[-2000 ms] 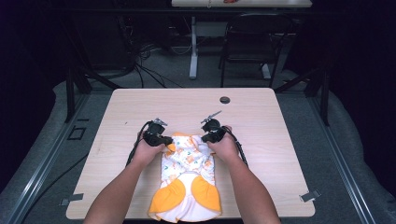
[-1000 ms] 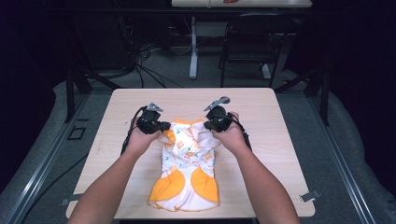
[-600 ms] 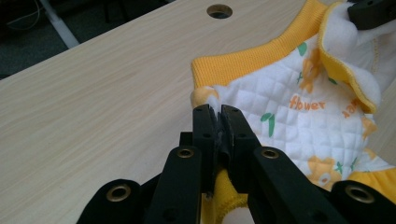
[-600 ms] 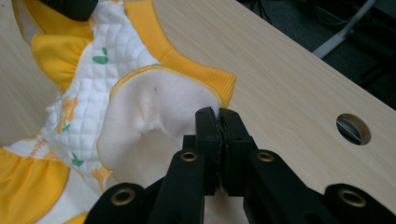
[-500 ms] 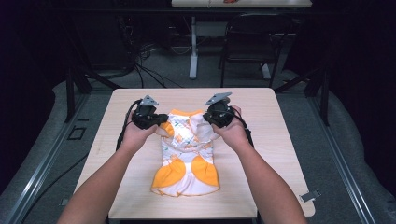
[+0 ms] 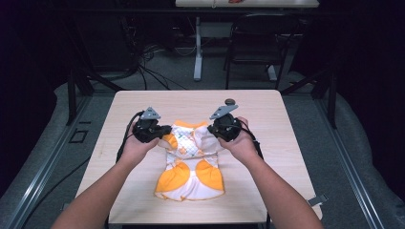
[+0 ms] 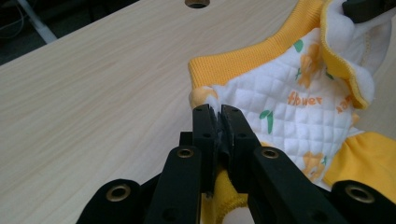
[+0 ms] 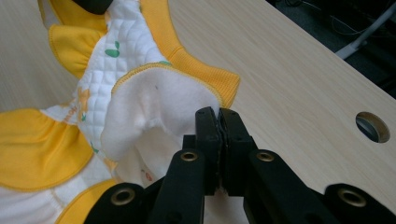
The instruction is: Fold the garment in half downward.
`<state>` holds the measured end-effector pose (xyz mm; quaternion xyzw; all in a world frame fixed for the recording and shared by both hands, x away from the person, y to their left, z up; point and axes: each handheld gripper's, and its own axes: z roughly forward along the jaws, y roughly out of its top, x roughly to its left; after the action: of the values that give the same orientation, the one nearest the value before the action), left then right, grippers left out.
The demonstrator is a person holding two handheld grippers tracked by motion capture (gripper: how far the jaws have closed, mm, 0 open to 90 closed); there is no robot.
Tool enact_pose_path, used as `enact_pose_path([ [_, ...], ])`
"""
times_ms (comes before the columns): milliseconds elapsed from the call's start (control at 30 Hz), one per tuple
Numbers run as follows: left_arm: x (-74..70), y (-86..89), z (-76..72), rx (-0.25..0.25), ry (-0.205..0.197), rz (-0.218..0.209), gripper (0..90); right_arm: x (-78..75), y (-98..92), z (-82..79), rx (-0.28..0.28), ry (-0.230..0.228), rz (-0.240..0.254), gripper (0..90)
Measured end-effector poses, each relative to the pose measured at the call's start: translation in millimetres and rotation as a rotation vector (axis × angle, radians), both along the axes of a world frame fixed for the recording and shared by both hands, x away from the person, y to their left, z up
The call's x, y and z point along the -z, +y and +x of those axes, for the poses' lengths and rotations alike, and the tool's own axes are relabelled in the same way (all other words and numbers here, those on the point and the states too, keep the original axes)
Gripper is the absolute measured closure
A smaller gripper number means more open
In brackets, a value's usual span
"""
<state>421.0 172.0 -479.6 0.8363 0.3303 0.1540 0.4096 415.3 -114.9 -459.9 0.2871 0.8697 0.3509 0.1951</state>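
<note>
Two black grippers, each clamped on one upper corner of a small quilted garment (image 6: 191, 160): left gripper (image 7: 218, 122) nips the edge beside the ribbed yellow hem band; right gripper (image 8: 218, 122) pinches the fleecy white inner layer. Fabric: white diamond-stitched cloth with orange flowers, green leaves, yellow panels, and orange lettering that looks like "flower". It lies mid-table on the pale wood-grain table (image 6: 286, 143), near a round cable hole (image 8: 372, 126).

Left claw (image 6: 162, 132), right claw (image 6: 213, 130) clamped shut; forearms converge, seemingly raised.
</note>
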Motion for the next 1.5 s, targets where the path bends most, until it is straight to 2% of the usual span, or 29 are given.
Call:
enact_pose_path([
  [167,6.5,1.8,-9.5,0.015,0.009,-0.003,85.2,3.1,0.1,-9.9,-0.021,0.004,-0.009,87.2],
  [267,11.6,3.4,-15.8,0.028,0.018,-0.01,85.2,8.5,-0.6,-15.6,-0.031,0.015,-0.018,87.2],
  [367,17.5,4.8,-21.5,0.034,0.029,-0.008,85.2,14.4,-1.8,-21.9,-0.033,0.036,0.003,87.2],
  [533,28.9,6.1,-31.6,0.042,0.051,-0.011,85.1,27.7,-0.6,-33.4,-0.05,0.054,-0.011,87.2],
  [700,40.5,7.1,-41.9,0.053,0.073,-0.026,84.9,39.2,-3.8,-40.4,-0.049,0.075,0.008,87.1],
  [800,47.5,7.0,-47.3,0.068,0.088,-0.015,84.6,47.7,-5.9,-45.1,-0.05,0.095,0.032,87.0],
  [933,53.6,6.3,-53.0,0.077,0.108,-0.021,84.2,53.0,-6.2,-48.9,-0.05,0.107,0.035,86.6],
  [1100,60.2,8.7,-60.6,0.075,0.127,-0.037,80.5,59.8,-10.4,-55.2,-0.056,0.155,0.076,82.1],
  [1167,60.7,9.3,-64.9,0.083,0.137,-0.038,78.0,61.2,-11.5,-59.6,-0.053,0.151,0.087,79.5],
  [1233,60.1,9.0,-70.0,0.087,0.122,-0.027,75.0,61.4,-12.9,-63.4,-0.054,0.156,0.105,76.4],
  [1500,53.4,14.4,-86.0,0.12,0.125,-0.061,74.5,57.0,-16.2,-81.1,-0.087,0.148,0.131,75.1],
])
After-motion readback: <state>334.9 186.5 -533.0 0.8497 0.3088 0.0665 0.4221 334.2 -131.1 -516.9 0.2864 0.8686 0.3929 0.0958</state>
